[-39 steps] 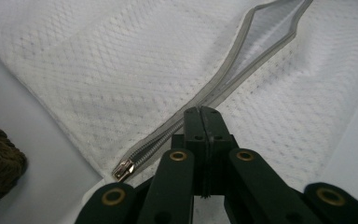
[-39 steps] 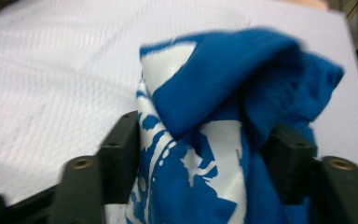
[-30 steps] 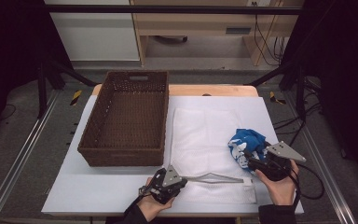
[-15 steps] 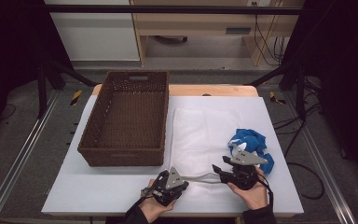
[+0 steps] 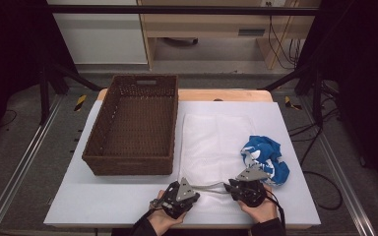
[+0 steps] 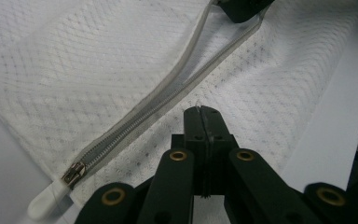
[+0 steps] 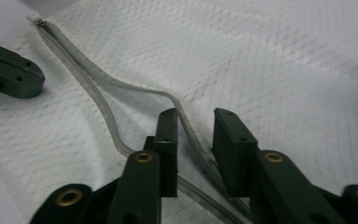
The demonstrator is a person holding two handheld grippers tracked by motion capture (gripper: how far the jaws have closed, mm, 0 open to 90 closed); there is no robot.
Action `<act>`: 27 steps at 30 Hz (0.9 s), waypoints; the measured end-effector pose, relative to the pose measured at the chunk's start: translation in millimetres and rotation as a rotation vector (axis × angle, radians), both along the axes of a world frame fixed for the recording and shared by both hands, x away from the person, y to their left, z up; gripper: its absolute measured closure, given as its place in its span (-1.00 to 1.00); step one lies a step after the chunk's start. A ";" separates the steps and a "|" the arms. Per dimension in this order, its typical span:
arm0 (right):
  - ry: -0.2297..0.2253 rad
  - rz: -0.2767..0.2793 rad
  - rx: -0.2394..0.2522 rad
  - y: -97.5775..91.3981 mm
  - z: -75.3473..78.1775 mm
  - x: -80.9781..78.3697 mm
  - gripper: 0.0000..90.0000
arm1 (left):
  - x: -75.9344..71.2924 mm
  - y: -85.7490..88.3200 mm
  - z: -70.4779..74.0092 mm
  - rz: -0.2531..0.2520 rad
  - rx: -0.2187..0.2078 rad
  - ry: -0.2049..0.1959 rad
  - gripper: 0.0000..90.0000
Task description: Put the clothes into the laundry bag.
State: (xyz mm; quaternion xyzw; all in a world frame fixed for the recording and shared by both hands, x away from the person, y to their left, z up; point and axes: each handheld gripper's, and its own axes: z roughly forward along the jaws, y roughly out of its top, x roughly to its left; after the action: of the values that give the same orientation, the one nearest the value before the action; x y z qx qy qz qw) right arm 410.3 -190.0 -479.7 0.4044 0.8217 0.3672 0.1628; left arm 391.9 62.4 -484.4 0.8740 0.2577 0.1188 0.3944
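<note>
Right gripper (image 5: 232, 186): blue cloth (image 5: 266, 158) crowds its right, left gripper (image 5: 196, 192) blocks left, open mesh bag (image 5: 216, 142) ahead, basket (image 5: 135, 123) far left.

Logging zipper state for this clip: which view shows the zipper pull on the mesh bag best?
The left gripper view: the zipper pull lies sharp and near, at the closed end of the half-open zipper. The right gripper view shows it small and far. In the high view it is too small to tell.

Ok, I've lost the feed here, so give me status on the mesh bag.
Left gripper shut on mesh bag fabric. Right gripper fingers just been closing, upper zipper edge between them, not yet pinched. Zipper partly open. Blue cloth lies beside, not in the way.
</note>
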 end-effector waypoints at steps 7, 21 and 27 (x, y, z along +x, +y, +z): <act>-0.024 -0.023 0.007 -1.7 5.2 1.6 0.98 | 0.6 -0.1 0.3 0.002 0.000 0.008 1.00; -0.170 -0.032 0.103 -7.2 27.6 2.3 0.98 | 2.3 -3.7 4.3 0.003 -0.006 0.017 0.94; -0.168 -0.016 0.102 -8.5 27.8 2.7 0.98 | 6.4 2.1 30.6 0.024 -0.051 -0.036 0.76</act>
State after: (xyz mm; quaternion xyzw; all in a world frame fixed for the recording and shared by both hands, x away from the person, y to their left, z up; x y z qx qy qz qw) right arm 413.0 -198.5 -451.9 0.3866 0.7819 0.4399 0.2135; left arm 398.2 64.4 -453.8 0.8582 0.2638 0.1323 0.4199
